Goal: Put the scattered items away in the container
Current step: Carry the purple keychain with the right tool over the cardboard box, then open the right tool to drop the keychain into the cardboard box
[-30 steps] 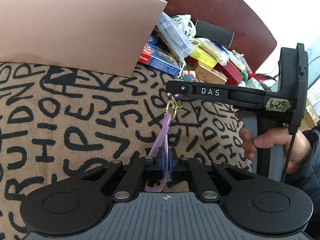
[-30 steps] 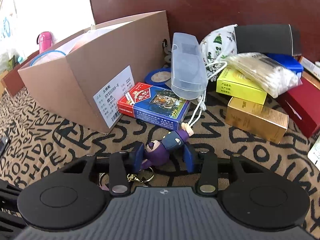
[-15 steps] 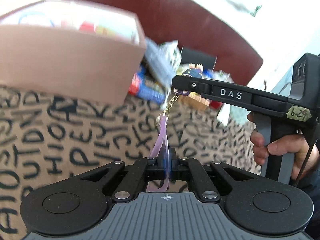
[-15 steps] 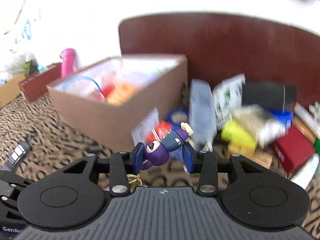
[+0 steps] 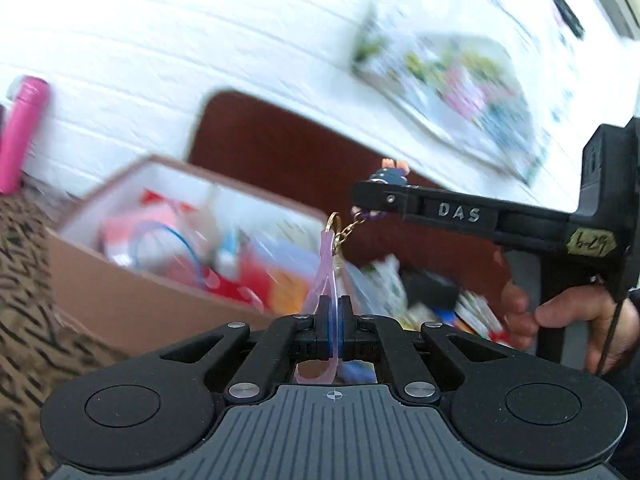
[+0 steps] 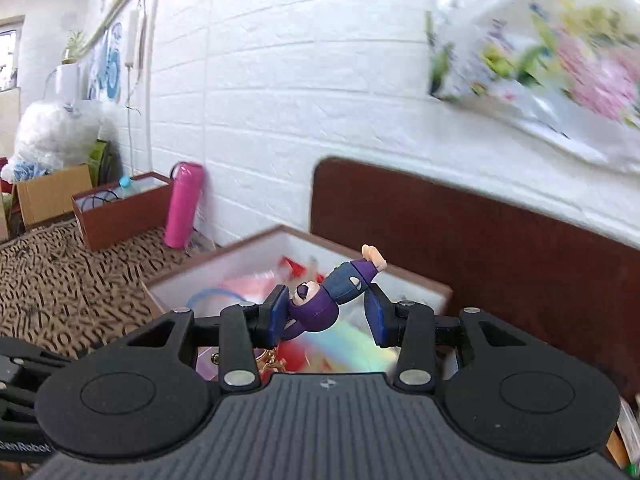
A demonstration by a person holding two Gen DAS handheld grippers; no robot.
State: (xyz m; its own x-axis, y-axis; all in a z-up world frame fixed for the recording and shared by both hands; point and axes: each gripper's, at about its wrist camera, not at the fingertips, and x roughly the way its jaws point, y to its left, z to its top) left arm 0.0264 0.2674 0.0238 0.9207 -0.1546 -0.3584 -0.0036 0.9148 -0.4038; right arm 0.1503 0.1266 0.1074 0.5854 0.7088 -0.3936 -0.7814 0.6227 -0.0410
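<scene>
The right gripper (image 6: 326, 314) is clamping a small purple figure (image 6: 328, 296) by its head, with the figure's feet pointing up and to the right. The left gripper (image 5: 333, 322) is pinching a translucent pink strap (image 5: 325, 276) between its closed pads. A short gold chain (image 5: 348, 229) is joining the strap to the figure, so both tools are carrying one keychain between them, clear of the patterned cloth (image 6: 60, 280).

Progress:
- The keychain is hanging in the air near the right end of the cardboard box (image 5: 132, 300), which is serving as the container. In the right wrist view the figure is sitting in front of the box opening; whether it is directly over the opening cannot be told.
- The box is already holding several items: red and orange packets and a blue ring are showing, though blurred.
- A heap of loose items (image 5: 424, 296) is lying on the table right of the box, beyond the left gripper. These are too blurred to identify and are judged to be waiting for transfer.
- The task is judged to be partly complete: the keychain is not yet released, and the heap remains outside the container.

Legible markings:
- The side of the right gripper finger is carrying raised letters reading "DAS" (image 5: 459, 213).
- A small handwritten tag (image 5: 592, 243) on the same tool is reading approximately "6-29".
- Partial lettering resembling "GenRobot" (image 6: 24, 447) is showing at the lower left of the right wrist view.
- No other writing is readable.
</scene>
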